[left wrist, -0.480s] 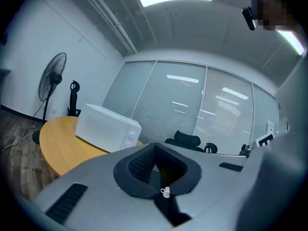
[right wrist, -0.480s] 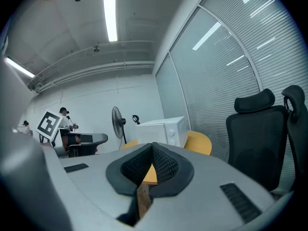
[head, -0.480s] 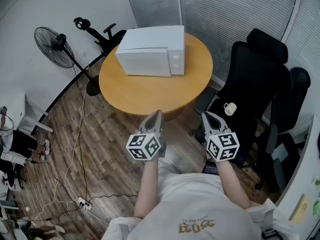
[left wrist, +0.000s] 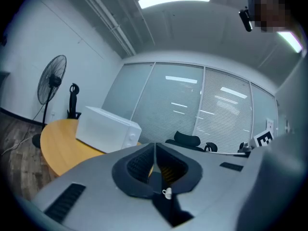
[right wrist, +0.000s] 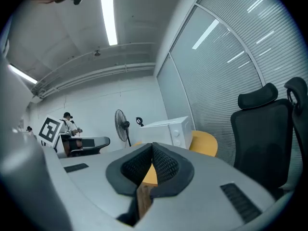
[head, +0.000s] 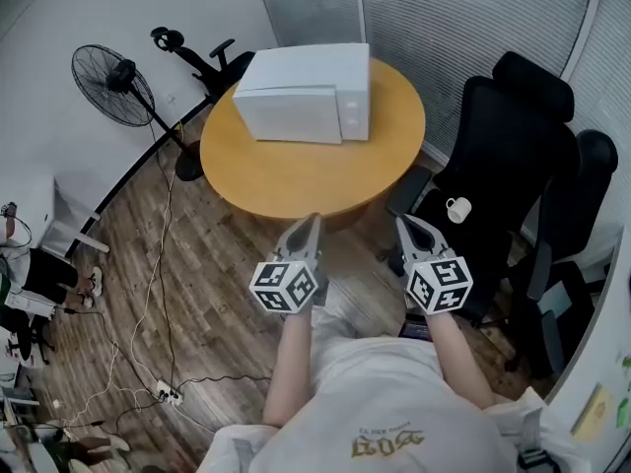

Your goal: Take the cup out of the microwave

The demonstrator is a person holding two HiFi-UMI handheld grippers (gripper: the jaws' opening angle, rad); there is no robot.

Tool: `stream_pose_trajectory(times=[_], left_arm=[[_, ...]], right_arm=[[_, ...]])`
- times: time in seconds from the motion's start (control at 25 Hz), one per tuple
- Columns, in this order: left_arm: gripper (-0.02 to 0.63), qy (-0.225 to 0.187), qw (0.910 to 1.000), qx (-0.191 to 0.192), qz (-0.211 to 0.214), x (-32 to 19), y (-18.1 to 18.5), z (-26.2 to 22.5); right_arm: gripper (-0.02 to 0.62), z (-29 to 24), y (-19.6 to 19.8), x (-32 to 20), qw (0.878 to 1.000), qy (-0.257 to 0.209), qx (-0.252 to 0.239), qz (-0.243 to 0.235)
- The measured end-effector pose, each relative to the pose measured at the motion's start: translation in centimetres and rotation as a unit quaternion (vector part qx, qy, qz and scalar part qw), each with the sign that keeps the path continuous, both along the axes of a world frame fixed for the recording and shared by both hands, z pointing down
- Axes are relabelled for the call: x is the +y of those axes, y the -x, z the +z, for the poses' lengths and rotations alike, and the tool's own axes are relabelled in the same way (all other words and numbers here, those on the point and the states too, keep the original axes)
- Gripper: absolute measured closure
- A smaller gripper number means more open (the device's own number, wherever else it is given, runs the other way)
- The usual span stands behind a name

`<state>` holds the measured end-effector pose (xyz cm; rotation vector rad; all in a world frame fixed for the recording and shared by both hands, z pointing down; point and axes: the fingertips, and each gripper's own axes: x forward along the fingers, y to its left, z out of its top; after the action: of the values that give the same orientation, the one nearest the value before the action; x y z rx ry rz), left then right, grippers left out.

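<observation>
The white box-shaped microwave (head: pixel 306 95) stands upright on the far half of the round wooden desk (head: pixel 296 180). Its door is shut, and a narrow control panel with two knobs sits at the right end of its front. The small white cup with a handle (head: pixel 456 209) is not in the microwave. It stands upright on the seat of a black office chair (head: pixel 493 166) just right of the desk, well apart from the microwave.

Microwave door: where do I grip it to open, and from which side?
Probably the door by its right edge, beside the knob panel, coming from the table's near side, which the front faces. It is shut; no handle shows. Left hand-held gripper and right hand-held gripper are shut: open one first.
</observation>
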<state>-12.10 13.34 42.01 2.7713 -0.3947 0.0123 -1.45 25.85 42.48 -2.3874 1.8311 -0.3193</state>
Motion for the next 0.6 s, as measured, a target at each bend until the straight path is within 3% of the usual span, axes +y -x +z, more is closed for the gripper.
stream_pose_trajectory(times=[0.04, 0.08, 0.12, 0.28, 0.6], left_arm=[[0.515, -0.008, 0.9999, 0.008, -0.002, 0.0, -0.1, -0.3], [0.362, -0.010, 0.9998, 0.015, -0.003, 0.0, -0.3, -0.5], [0.313, -0.007, 0.9998, 0.019, -0.003, 0.0, -0.5, -0.6], [0.308, -0.019, 0.9998, 0.001, -0.004, 0.4, -0.8, -0.6], [0.311, -0.023, 0.9988, -0.027, -0.034, 0.0, 0.0, 1.2]], right_arm=[[0.584, -0.2, 0.2, -0.1, 1.000, -0.010, -0.005, -0.009], [0.508, -0.4, 0.3, -0.2, 1.000, -0.017, -0.008, -0.017], [0.401, -0.6, 0.3, -0.3, 1.000, -0.018, -0.008, -0.020], [0.357, -0.8, -0.1, 0.1, 1.000, -0.008, 0.003, -0.003], [0.367, 1.6, -1.8, 0.9, 1.000, 0.005, -0.026, 0.012]])
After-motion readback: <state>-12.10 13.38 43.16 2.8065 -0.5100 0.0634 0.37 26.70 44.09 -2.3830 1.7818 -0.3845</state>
